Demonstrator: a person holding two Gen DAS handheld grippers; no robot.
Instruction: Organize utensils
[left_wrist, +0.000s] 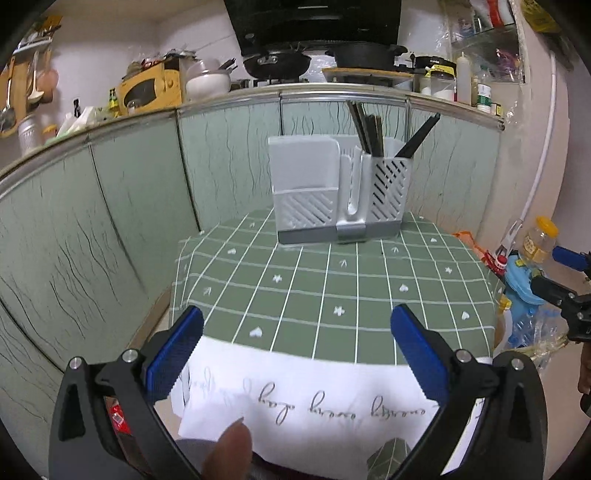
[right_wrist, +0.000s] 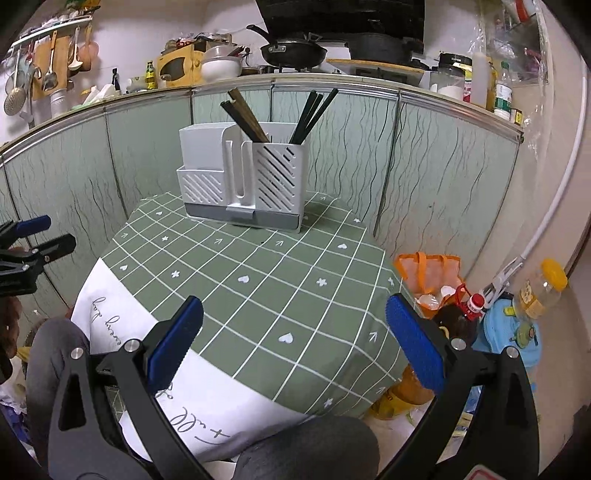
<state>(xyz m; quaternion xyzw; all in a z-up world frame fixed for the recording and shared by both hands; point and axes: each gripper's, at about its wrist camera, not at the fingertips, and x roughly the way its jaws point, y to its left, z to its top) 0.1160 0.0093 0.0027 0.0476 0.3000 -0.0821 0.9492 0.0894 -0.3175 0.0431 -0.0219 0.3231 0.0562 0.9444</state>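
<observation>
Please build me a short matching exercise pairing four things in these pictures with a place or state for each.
Things:
1. white slotted plastic utensil holder
2. dark chopsticks
3. left tool
4. black frying pan

Places or states:
A. on the stove, on the counter behind
B. open, holding nothing
C. at the far end of the green checked tablecloth
D. upright in the holder's right compartment

Pairs: 1-C, 2-D, 3-B, 4-A

Each hand-held gripper, left (left_wrist: 295, 350) and right (right_wrist: 293, 338), has a glossy black frame of triangular cut-out arms joined by round silver screws, and two fingers faced with ribbed blue pads (left_wrist: 173, 354). A red label shows low on the left frame. The person wears grey trousers (right_wrist: 306, 443).
</observation>
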